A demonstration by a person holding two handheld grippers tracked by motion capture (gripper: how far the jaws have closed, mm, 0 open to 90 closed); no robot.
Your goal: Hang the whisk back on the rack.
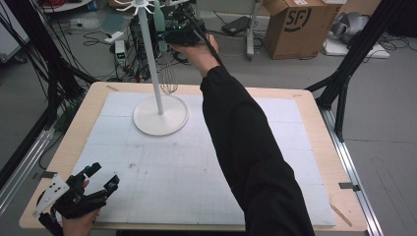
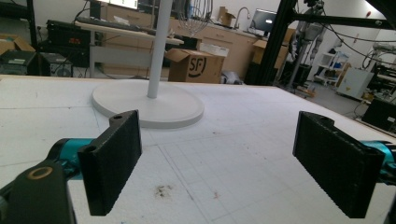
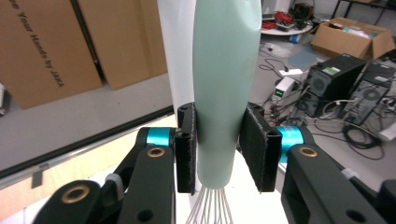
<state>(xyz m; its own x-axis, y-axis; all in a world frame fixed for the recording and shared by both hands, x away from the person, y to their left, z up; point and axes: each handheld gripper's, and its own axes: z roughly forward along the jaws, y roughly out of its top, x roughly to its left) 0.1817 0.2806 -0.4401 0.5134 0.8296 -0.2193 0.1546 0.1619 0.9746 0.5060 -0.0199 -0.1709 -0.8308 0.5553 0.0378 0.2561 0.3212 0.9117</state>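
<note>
1. The right tool is clamped on the pale green handle of a whisk. Both black pads press the handle's lower end from either side.
2. In the right tool view, the handle stands upright between the pads, and the wire loops emerge just below them.
3. In the high view, the right tool is raised above the far edge of the surface, held at the end of an outstretched arm in a black sleeve.
4. The whisk hangs down from that tool, its wire head beneath it and just beside the pole of a white stand.
5. The stand's round base rests on the surface below and nearer than the right tool.
6. The left tool has its jaws set wide with nothing between them.
7. In the high view, the left tool sits low at the near left corner of the surface, well apart from the whisk. The stand's base lies ahead of it.
</note>
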